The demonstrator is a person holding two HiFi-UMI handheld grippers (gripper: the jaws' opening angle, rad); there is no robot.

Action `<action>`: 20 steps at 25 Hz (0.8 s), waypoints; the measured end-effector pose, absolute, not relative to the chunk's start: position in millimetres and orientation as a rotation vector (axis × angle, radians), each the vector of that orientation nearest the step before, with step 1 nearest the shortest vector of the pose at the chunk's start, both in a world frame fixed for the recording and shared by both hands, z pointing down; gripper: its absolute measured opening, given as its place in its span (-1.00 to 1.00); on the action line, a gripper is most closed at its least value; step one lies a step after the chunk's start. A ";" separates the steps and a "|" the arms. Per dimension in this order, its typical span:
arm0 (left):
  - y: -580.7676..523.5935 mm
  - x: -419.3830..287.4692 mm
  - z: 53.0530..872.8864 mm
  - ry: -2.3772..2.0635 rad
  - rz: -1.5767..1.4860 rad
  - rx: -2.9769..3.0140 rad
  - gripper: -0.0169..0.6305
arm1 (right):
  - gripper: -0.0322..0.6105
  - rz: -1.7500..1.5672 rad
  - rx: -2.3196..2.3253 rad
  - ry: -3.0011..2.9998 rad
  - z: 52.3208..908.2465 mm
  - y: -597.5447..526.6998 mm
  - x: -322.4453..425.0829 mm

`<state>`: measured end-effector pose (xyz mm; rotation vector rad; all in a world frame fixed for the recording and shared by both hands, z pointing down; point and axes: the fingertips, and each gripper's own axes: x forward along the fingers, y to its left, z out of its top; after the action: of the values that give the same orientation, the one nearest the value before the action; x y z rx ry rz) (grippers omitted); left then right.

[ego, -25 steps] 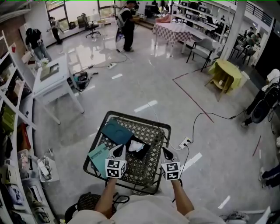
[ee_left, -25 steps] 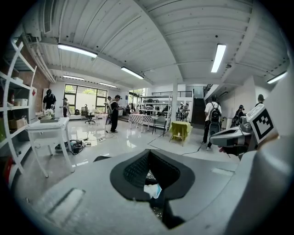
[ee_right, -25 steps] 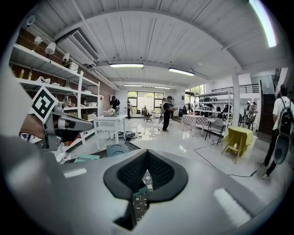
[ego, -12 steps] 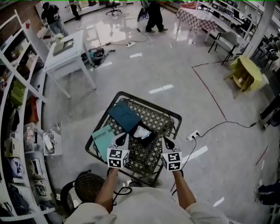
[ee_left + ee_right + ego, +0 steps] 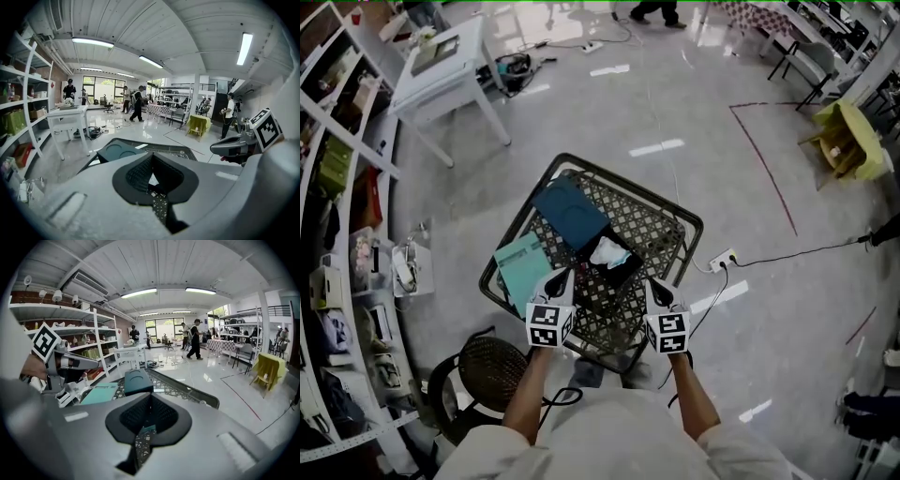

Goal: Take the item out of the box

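a black mesh tabletop [image 5: 667,228] stands on the pale glossy floor, and near its middle sits an open black box [image 5: 628,270] with a crumpled white item [image 5: 607,251] lying inside it. every place below is given from that black box.

a dark teal box [image 5: 570,214] with two round hollows in its lid lies just beyond the black box on its far left side, right up against it. a flat light teal box [image 5: 522,272] lies to its left, near the tabletop's left edge.

the left gripper [image 5: 564,276] is at the black box's near left corner, between it and the light teal box. its jaws are pressed together with nothing between them. whether it touches either box cannot be told.

the right gripper [image 5: 653,283] is just off the black box's near right corner, over the mesh. its jaws are closed too and empty.

a white power strip [image 5: 722,260] lies on the floor to the right of the black box, past the tabletop's edge. a white table [image 5: 441,66] stands well beyond it to the far left.
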<state>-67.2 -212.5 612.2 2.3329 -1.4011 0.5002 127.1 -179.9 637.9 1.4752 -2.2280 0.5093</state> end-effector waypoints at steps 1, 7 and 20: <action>-211.2 -68.2 617.0 -1.398 0.505 2.325 -0.93 | -0.90 0.519 1.469 -2.222 642.9 -178.3 125.9; -196.6 -75.6 646.8 -1.376 0.535 2.269 -0.93 | -0.90 0.583 1.435 -2.189 670.8 -162.2 118.8; -175.6 -86.8 688.6 -1.360 0.552 2.177 -0.93 | -0.90 0.567 1.318 -2.119 714.5 -143.2 109.1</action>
<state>-86.8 -175.6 688.6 2.1771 -1.3599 0.5519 109.1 -143.2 714.5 1.3184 -2.1187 0.5671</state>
